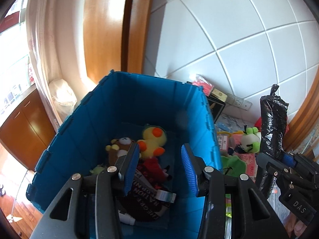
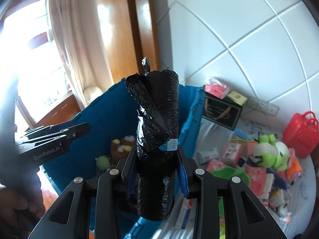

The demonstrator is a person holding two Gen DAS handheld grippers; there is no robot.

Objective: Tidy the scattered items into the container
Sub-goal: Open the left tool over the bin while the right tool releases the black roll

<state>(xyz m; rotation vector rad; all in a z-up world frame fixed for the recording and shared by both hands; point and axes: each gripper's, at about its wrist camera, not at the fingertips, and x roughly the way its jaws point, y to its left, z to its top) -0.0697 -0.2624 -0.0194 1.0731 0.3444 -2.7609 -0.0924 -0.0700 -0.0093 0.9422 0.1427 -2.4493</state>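
Observation:
A blue crate (image 1: pixel 119 103) stands on the floor. Inside it lie a yellow duck plush (image 1: pixel 152 139), a brown bear plush (image 1: pixel 121 145) and a dark printed cloth (image 1: pixel 145 199). Over the crate's near end my left gripper (image 1: pixel 160 147) hangs open, with nothing between its blue pads. My right gripper (image 2: pixel 156 149) is shut on a black roll of bin bags (image 2: pixel 157 109), held upright by its lower half. In the left wrist view the roll (image 1: pixel 273 123) and right gripper (image 1: pixel 283 157) are just right of the crate's right wall.
Right of the crate (image 2: pixel 95 109), a heap on a pale surface holds a green frog plush (image 2: pixel 273 153), pink packets (image 2: pixel 255 175), a red basket (image 2: pixel 301 133) and a black box (image 2: pixel 221 111). A white tiled wall is behind it. Left are a wooden door frame and curtain.

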